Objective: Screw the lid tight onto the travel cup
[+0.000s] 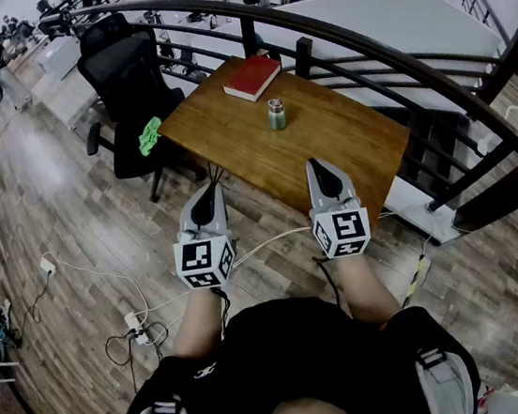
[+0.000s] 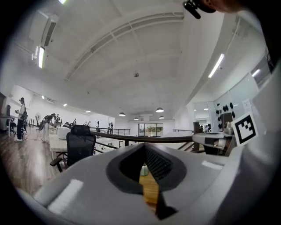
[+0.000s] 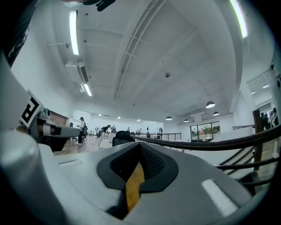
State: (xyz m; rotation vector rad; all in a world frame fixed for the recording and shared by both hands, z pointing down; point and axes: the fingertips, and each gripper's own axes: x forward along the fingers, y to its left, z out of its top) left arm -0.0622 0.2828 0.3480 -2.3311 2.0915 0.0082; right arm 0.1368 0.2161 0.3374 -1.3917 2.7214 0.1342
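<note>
At the near edge of the wooden table (image 1: 355, 141), the left gripper (image 1: 207, 194) and right gripper (image 1: 322, 166) were held side by side, both with jaws closed on nothing. Well ahead of them the travel cup (image 1: 276, 114) stood upright on the table, with a red book (image 1: 251, 77) beyond it.

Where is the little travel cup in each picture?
Head view: the travel cup stands upper middle, on the wooden table, near a red book.
Left gripper view: the cup is tiny, just below centre.
Right gripper view: not in it.
Shared landmark: the curved dark railing.
</note>
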